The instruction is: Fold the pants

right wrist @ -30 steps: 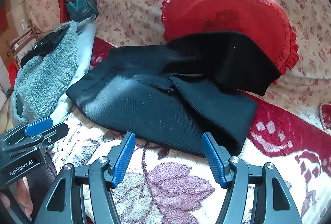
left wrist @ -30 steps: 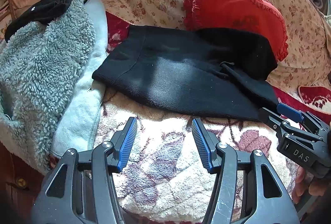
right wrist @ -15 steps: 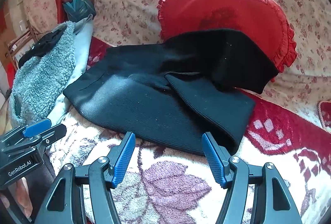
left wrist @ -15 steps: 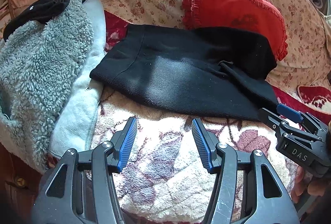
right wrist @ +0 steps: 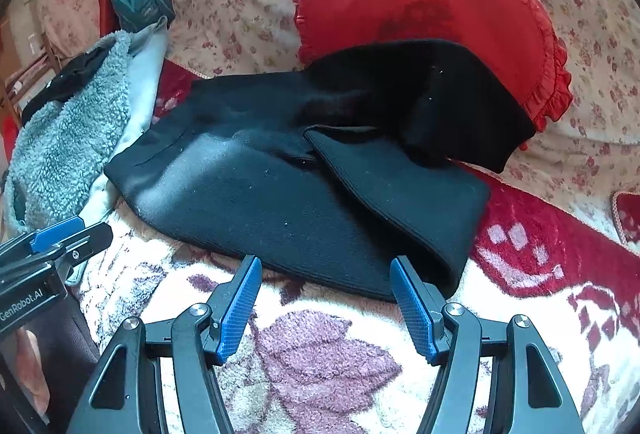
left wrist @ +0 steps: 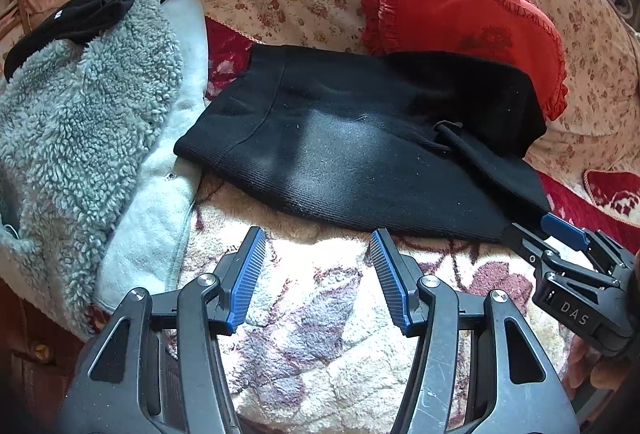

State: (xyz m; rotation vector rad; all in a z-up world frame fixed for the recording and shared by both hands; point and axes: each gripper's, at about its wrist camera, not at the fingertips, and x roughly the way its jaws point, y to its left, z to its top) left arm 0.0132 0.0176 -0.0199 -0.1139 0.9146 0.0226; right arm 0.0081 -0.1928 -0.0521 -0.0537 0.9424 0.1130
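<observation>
Both grippers — left gripper (left wrist: pixel 318 254), right gripper (right wrist: pixel 326 284) — angle down, gaping, near black pants (right wrist: pixel 288 201).

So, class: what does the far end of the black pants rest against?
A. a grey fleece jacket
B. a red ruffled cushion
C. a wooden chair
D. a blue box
B: the far fold of the black pants overlaps the lower edge of the red ruffled cushion.
</observation>
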